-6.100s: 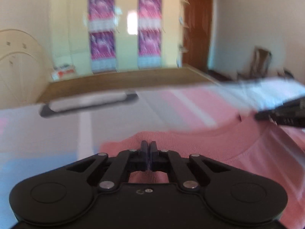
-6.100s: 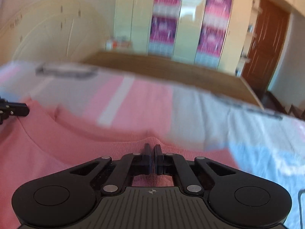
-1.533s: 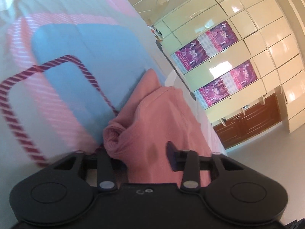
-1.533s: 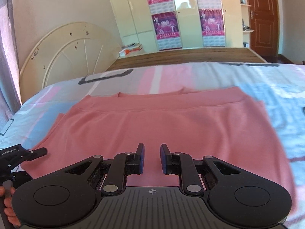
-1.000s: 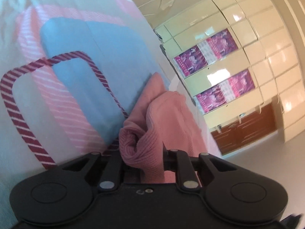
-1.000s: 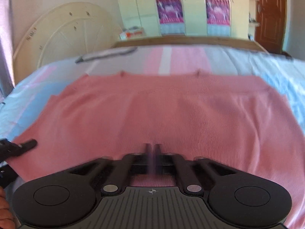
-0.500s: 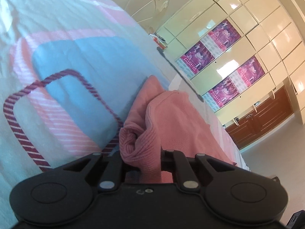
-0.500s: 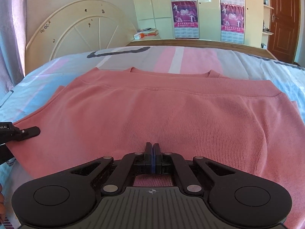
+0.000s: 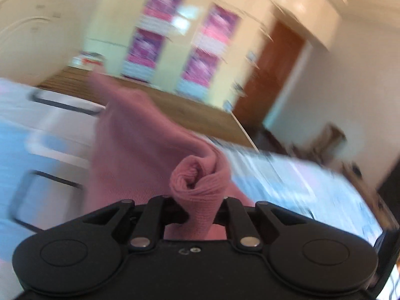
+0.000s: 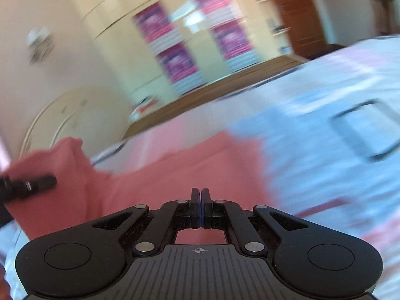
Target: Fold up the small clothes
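Both views are blurred. The bed (image 10: 325, 150) has a sheet with pale blue, white and pink blocks, and much of this sheet lies bare to the right of the pink garment (image 10: 175, 175) in the right wrist view. Behind the bed there is a brown wooden edge (image 10: 212, 87), then a cream wardrobe (image 9: 170, 57) with purple and pink posters on its doors. A curved cream headboard (image 10: 70, 122) stands at the left, and a brown door (image 9: 272, 75) is at the right of the wardrobe.

The left claw (image 9: 200, 207) is clamped on a rolled, bunched part of the garment (image 9: 140, 150). The roll rises just in front of the fingers, and the rest of the cloth hangs away from it to the left and down toward the bed. In the right wrist view this claw (image 10: 27, 185) shows at the left edge, with the pink cloth lifted around its tip.

The right claw (image 10: 200, 207) has its fingers pressed together. The garment lies just in front of it and under it, but whether cloth is pinched between the pads, I cannot tell.
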Tool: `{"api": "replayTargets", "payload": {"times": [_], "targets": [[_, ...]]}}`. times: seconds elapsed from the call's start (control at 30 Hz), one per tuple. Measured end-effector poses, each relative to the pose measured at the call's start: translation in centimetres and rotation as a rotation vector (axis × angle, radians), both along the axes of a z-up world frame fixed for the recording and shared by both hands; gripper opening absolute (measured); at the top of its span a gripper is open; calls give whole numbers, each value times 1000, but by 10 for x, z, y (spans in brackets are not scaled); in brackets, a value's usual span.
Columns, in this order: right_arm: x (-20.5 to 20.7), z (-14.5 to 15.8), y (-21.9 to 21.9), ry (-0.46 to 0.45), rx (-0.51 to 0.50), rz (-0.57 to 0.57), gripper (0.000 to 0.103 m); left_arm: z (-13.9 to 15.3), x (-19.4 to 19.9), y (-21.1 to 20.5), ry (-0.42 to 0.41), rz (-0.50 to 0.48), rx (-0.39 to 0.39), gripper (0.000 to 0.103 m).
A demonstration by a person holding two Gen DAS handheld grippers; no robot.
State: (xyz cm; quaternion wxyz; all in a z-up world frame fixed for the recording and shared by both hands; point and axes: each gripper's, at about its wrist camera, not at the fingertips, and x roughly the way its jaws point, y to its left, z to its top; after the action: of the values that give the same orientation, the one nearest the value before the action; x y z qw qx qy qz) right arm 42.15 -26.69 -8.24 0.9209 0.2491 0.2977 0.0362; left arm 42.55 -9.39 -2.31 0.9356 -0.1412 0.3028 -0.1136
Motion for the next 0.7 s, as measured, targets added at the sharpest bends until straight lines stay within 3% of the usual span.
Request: {"api": "replayTargets", "payload": {"times": [0.1,0.13,0.17,0.2,0.23,0.27,0.3,0.37,0.4,0.43,0.47,0.63,0.7], "targets": [[-15,4,-54,12,49,-59,0,-33,11,-74,96,-122,54,16],[-18,2,-68,22,91,-54,0,-49,14,-98,163,-180,84,33],[-19,0,-80,37,133,-41,1,-61,16,-114,242,-219,119,34],[-20,-1,-89,57,163,-36,3,-64,9,-123,267,-230,146,33],[-21,0,-95,67,165,-39,23,-58,2,-120,223,-231,146,38],[-22,3,-100,60,157,-39,62,-49,-8,-111,173,-233,129,48],[-27,6,-102,27,147,-41,75,-41,-15,-99,144,-214,117,52],[-32,10,-99,-32,162,-12,74,-26,-19,-62,98,-117,110,52],[-29,10,-96,-28,184,15,67,-23,-18,-43,89,-63,123,52],[-24,9,-92,-23,206,49,47,-23,-16,-29,88,-21,135,52],[-19,9,-86,-5,219,80,42,-24,-12,-12,105,26,146,51],[9,-7,-50,100,188,190,42,-47,-9,36,189,95,139,50],[17,-13,-41,128,168,213,42,-53,-8,51,198,109,99,51]]}}
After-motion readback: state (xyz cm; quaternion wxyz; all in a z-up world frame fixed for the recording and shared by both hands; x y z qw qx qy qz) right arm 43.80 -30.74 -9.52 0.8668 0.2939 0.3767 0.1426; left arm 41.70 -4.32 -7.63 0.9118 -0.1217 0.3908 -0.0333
